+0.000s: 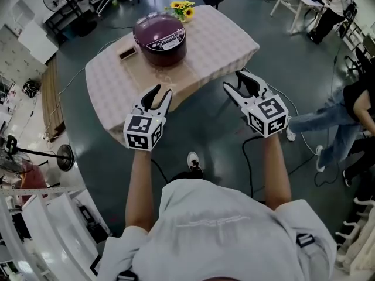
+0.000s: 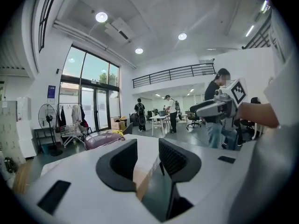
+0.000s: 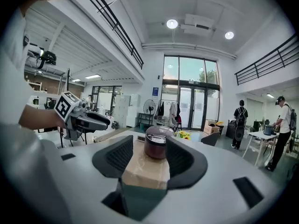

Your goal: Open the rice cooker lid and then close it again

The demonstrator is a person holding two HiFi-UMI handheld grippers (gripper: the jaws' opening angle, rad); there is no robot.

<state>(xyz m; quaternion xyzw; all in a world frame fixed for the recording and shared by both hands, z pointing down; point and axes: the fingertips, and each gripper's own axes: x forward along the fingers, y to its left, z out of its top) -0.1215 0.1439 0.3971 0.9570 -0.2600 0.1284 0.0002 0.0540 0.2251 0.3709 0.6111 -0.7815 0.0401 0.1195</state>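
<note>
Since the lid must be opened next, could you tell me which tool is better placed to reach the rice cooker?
Probably the left tool: its open tips reach the table edge, nearer the rice cooker. The right tool, also open, hangs over floor, farther off.

On table [image 1: 111, 92], far half: cooker [image 1: 160, 38]. Just L of it, box [image 1: 127, 53]; behind-R at far edge, flowers [image 1: 181, 9]. Over table's near edge: L gripper [image 1: 162, 92]. R gripper [image 1: 234, 79] beside near-R corner, over floor [image 1: 217, 139], well apart from L. Betw. arms, on floor: shoe [image 1: 194, 163].
</note>
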